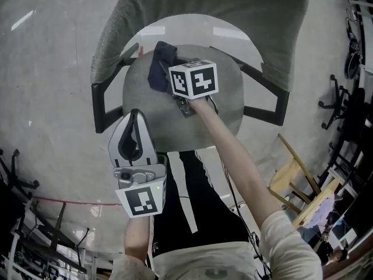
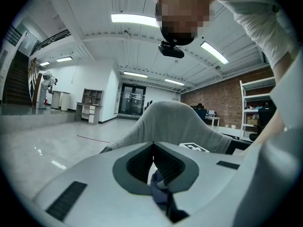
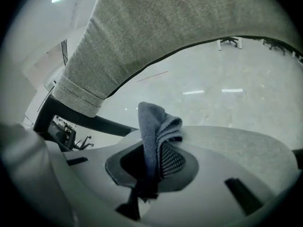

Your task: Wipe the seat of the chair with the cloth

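Grey office chair [image 1: 233, 4], fabric back, black armrests, standing on a pale shiny floor with the person right in front of it. Its seat [image 1: 224, 112] is a round grey pad, mostly bare, and looks a bit plush and grippy.

Left gripper [image 1: 135, 114] hangs over the seat's near edge. The jaws are closed tip to tip with nothing clamped between the tips. Something dark bluish shows through the gap behind them - can't tell what it is. It's well apart from the other tool and idle.

Right gripper [image 3: 152, 148] is out over the back-left part of the seat, arm stretched forward, marker cube up. Its jaws are clamped on the cloth [image 1: 158, 69], a small dark blue rag. It's pinched at a bunched fold, and the loose end pokes out past the tips and flops over. The cloth lies near the rear of the seat, close under the backrest. Whether it's actually pressed to the pad I can't say from here.

Handling guess: the cloth is light, soft and limp, with no stiffness, so it'll bunch and drag instead of lying flat. Fabric on fabric probably snags a little - not slippery. The current hold on the gathered middle seems fine. A grip closer to the edge would likely let it pull out during strokes. Press the free wad flat on the pad and use moderate pressure. Nothing fragile here.
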{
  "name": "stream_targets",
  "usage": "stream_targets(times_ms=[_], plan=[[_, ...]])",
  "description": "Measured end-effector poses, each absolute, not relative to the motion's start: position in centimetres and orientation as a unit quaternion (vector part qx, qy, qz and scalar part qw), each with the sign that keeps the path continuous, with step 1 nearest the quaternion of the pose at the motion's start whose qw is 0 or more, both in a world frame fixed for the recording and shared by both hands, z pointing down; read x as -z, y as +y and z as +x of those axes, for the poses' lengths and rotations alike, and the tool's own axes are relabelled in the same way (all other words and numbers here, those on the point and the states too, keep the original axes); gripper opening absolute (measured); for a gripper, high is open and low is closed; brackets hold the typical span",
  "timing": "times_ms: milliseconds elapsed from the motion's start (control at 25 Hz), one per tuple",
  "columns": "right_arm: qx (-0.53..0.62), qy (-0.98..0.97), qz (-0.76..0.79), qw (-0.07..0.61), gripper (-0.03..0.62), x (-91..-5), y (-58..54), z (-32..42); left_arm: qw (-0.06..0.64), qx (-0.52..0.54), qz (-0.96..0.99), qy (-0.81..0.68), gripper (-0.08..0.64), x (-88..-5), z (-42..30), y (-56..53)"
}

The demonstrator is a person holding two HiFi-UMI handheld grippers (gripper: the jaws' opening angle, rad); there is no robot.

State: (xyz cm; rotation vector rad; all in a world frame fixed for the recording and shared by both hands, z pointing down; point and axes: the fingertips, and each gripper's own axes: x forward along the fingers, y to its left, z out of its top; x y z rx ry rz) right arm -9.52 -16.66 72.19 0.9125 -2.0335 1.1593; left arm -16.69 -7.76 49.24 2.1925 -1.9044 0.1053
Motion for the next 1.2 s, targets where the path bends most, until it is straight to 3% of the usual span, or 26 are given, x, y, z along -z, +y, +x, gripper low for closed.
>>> stream_targets(times_ms=[680, 1200], plan=[[-0.373, -0.706, 0.474, 0.371, 0.058, -72.0, -17.6, 8.5, 0.114, -0.057, 0.783, -0.608, 0.015, -49.8, -11.4, -8.3], [-0.324, -0.650, 0.536, 0.430, 0.058, -72.2, -17.2, 15.0, 0.113, -0.058, 0.792, -0.597, 0.015, -49.8, -9.6, -8.8]])
